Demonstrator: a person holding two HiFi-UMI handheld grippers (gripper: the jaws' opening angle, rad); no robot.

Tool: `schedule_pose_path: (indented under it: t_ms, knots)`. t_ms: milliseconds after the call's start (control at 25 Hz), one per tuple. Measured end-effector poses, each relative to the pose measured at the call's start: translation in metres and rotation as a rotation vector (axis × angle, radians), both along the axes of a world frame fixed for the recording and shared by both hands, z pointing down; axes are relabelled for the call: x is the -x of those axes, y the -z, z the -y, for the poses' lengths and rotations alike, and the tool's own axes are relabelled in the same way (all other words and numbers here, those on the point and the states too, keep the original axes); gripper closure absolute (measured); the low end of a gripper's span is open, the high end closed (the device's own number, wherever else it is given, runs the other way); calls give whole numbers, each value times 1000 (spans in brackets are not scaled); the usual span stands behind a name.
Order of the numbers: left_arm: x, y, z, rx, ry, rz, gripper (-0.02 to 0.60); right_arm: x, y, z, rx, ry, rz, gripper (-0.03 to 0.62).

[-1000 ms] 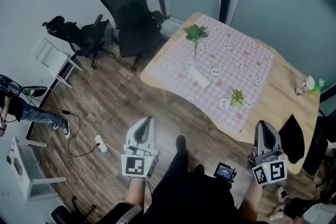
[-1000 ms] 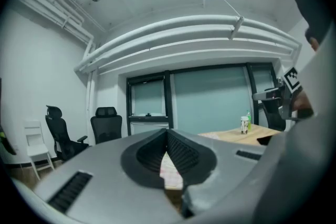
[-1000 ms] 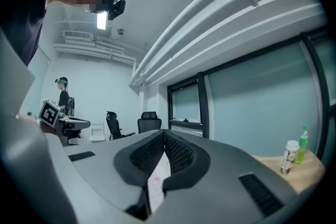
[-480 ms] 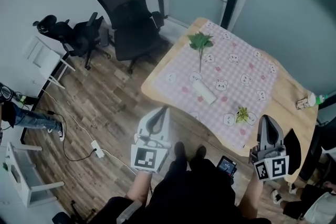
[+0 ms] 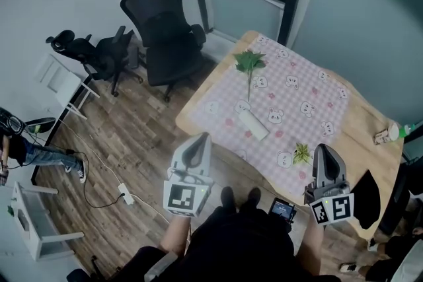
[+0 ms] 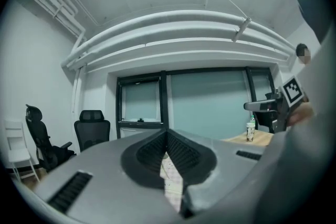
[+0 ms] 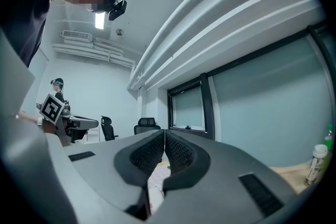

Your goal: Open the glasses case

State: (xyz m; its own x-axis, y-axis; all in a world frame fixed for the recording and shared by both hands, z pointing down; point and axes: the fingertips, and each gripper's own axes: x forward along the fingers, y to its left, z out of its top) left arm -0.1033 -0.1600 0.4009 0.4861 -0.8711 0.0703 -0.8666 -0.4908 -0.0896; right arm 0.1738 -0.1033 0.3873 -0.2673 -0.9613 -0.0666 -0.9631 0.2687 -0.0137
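Standing short of the surface (image 5: pixel 360 122), both claws held level and well apart from everything on it. Holding left claw (image 5: pixel 197 144) pressed together, nothing in it. Same w/ right claw (image 5: pixel 325 154): pads flat against each other, empty. Can spot the glasses case (image 5: pixel 253 123): white, oblong, lying shut and diagonal on the pink checked cloth (image 5: pixel 310 86), approx. mid-surface, betw. a leafy green sprig (image 5: pixel 249 63) on the far side and a small green plant bit (image 5: pixel 302 154) nr the front edge. Not touched by either claw yet, so judged as approach stage, opening not begun.

Ways to go wrong from here, as a guess:
- Arriving w/ both claws pressed together: no way to pinch lid or base, would only shove the case across the cloth. Need to spread first.
- Pulling at the lid w/o pinning the base: likely to lift or drag the whole case, prob. bunching the cloth under it.
- Reaching w/ right claw low over the small plant bit: could sweep it off the front edge.
- Gripping across the seam rather than on one half: clamps it shut instead of opening.
- Can't tell from here which long side carries the hinge. Prying at the wrong one: slip, maybe flicking the case toward the sprig.
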Motion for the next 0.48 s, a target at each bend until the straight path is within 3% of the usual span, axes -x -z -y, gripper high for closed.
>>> schedule_pose_path:
  t_ms: [240, 320, 480]
  knots:
    - [-4, -4, 2, 8, -1, 12, 581, -3, -8, 5, 7, 4, -13, 569]
    - [-5, -4, 3, 5, 1, 11, 581, -4, -12, 9, 17, 2, -17, 424]
    - [-5, -3, 6, 10, 7, 3, 581, -6, -19, 16, 33, -10, -23, 424]
